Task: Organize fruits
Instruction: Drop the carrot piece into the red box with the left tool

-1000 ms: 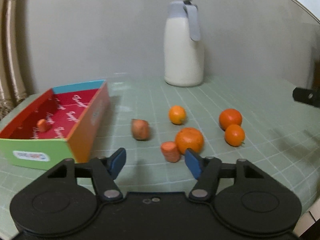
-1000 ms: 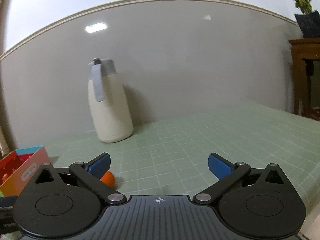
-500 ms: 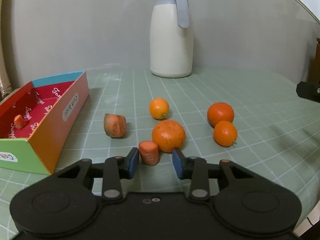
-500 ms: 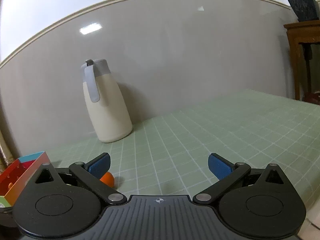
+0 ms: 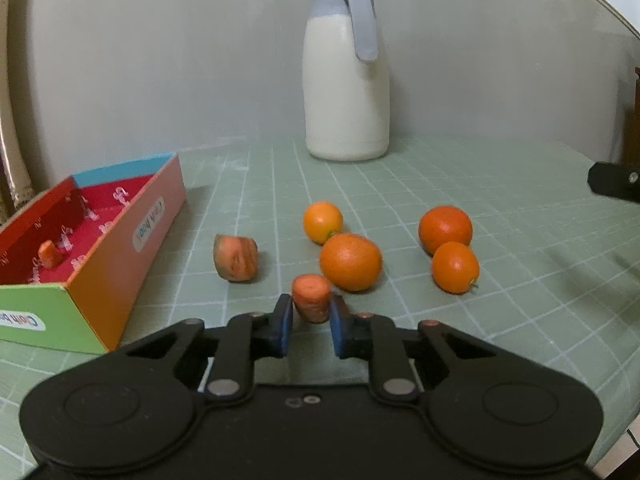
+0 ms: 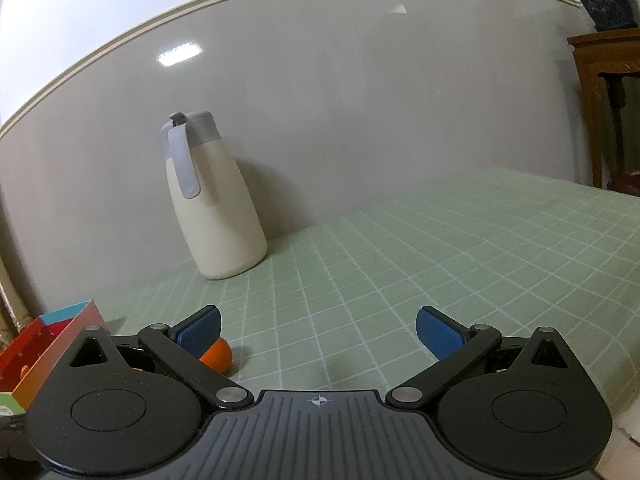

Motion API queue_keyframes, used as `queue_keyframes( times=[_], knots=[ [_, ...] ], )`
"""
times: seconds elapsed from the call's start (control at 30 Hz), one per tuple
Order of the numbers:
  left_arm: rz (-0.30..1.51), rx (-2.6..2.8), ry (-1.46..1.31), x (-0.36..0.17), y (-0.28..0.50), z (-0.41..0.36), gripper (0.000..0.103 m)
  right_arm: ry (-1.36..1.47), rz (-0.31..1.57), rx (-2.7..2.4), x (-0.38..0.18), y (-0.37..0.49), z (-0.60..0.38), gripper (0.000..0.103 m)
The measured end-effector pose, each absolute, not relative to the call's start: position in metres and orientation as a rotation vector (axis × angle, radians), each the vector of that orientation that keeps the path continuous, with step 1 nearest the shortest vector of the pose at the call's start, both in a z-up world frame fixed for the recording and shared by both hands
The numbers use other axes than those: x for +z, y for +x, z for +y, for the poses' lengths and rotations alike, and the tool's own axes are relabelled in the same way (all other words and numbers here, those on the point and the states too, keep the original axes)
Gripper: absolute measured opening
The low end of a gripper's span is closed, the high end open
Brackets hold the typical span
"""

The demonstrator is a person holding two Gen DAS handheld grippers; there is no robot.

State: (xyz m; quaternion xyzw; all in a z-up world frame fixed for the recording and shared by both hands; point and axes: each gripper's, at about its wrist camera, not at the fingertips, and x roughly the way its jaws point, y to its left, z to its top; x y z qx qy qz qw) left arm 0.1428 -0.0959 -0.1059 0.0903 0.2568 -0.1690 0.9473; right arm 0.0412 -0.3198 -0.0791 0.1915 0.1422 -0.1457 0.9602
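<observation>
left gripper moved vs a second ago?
Yes. The left gripper has closed in on the carrot piece, jaws just closing onto it; the box sits farther left in view.

Your left hand-held gripper [image 5: 310, 322] has just closed its jaws, angled downward; your right hand-held gripper [image 6: 318, 334] gapes wide.

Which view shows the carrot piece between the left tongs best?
The left wrist view: the carrot piece stands upright between the shut left tongs, unobstructed. The right wrist view does not show it at all, only one orange.
</observation>
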Motion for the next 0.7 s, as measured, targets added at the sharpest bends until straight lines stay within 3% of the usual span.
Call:
queue_keyframes(
  times=[0.33,0.7],
  knots=[
    [0.404,-0.17,0.099,-0.078,0.147,-0.054,0.01,0.363,0.29,-0.276,-0.081,0.044,-0.309,0.103],
    [0.41,0.132,-0.008,-0.061,0.19,0.032,0.01,0.32,0.3,-0.216,-0.082,0.054,-0.284,0.103]
  ],
)
